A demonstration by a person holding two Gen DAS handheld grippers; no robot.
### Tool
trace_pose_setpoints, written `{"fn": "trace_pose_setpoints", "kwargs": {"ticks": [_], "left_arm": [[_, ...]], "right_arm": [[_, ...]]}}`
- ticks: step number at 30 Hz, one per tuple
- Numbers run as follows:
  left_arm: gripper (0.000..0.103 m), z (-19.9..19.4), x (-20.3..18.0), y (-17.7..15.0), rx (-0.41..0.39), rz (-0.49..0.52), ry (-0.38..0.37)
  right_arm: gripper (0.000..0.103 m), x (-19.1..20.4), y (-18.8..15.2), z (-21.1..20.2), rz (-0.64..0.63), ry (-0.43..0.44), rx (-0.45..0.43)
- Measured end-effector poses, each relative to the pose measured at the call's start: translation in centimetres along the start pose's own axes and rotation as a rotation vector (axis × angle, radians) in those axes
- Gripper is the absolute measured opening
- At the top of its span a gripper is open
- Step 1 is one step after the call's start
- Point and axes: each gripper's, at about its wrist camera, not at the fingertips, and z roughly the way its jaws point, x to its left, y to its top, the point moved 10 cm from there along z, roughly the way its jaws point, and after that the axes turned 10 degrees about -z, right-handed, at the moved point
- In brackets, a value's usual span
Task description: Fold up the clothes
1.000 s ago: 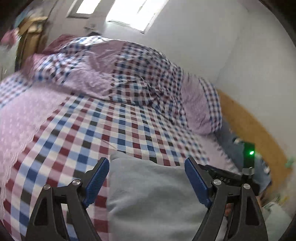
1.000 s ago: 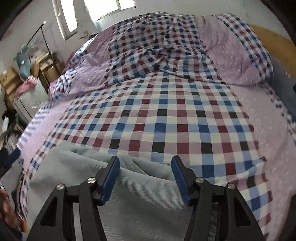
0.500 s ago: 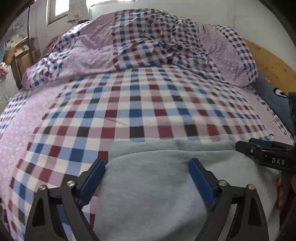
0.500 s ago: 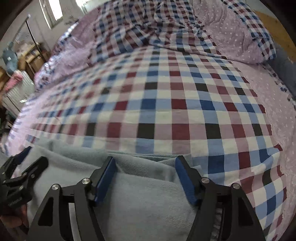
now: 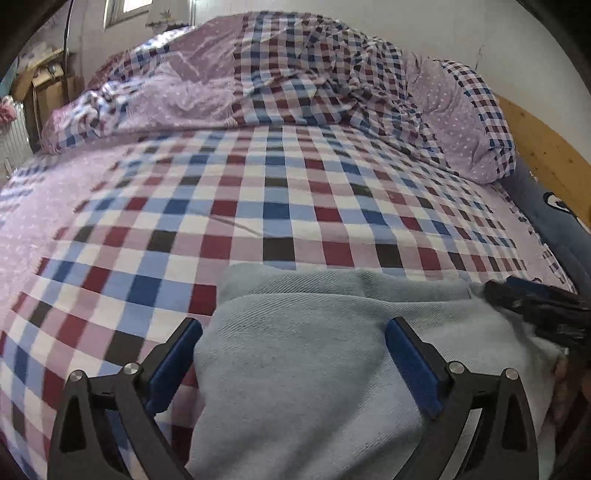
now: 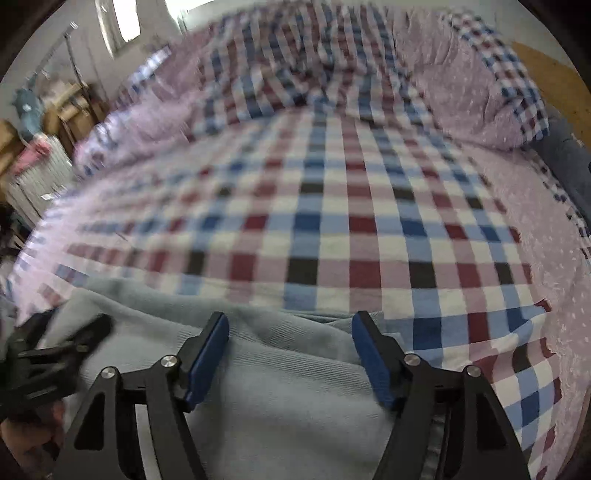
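The work surface is a bed (image 5: 280, 206) covered by a checked sheet in red, blue, black and white squares, with lilac dotted borders at both sides. A rumpled duvet (image 5: 295, 74) in the same check lies heaped along the far edge. A lilac pillow (image 5: 465, 136) sits at the far right, against a wooden headboard (image 5: 546, 147). A window (image 6: 122, 22) and cluttered wooden furniture (image 6: 70, 110) occupy the far left of the room.

A pale blue-grey folded garment (image 5: 317, 369) lies flat on the near edge of the bed. Its long axis runs left to right across both views; its far folded edge faces the duvet.

My left gripper (image 5: 293, 354) has its jaws spread wide above the garment's left end, holding nothing. My right gripper (image 6: 290, 354) likewise has its jaws parted, empty, over the right end.
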Motion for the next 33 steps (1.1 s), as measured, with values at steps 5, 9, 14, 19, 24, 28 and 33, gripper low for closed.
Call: {"fn": "trace_pose_setpoints", "kwargs": {"ticks": [5, 9, 14, 19, 24, 28, 33], "left_arm": [[0.101, -3.5, -0.8, -0.5, -0.029, 0.021, -0.053], [0.101, -7.0, -1.4, -2.1, -0.094, 0.080, -0.092], [0.101, -9.7, -2.1, -5.6, -0.115, 0.123, -0.105], [0.101, -11.2, -2.8, -9.1, -0.111, 0.180, -0.083], [0.101, -12.5, -2.6, -10.7, -0.138, 0.204, -0.049], [0.101, -12.7, -2.1, -11.6, -0.135, 0.178, -0.056], [0.101, -9.9, -1.0, -13.2, -0.071, 0.176, -0.020]], "right_arm": [[0.077, 1.4, -0.7, -5.6, -0.034, -0.024, -0.146], [0.086, 3.4, -2.8, -9.0, -0.124, -0.074, -0.235], [0.086, 5.3, -5.5, -11.2, -0.164, -0.094, -0.271], [0.086, 5.6, -8.3, -13.1, -0.109, -0.083, -0.266], [0.086, 5.9, -10.9, -13.9, -0.108, -0.083, -0.266], [0.086, 6.5, -12.5, -12.6, -0.156, -0.066, -0.230], [0.088, 6.7, -13.4, -10.6, -0.239, -0.119, -0.191]]}}
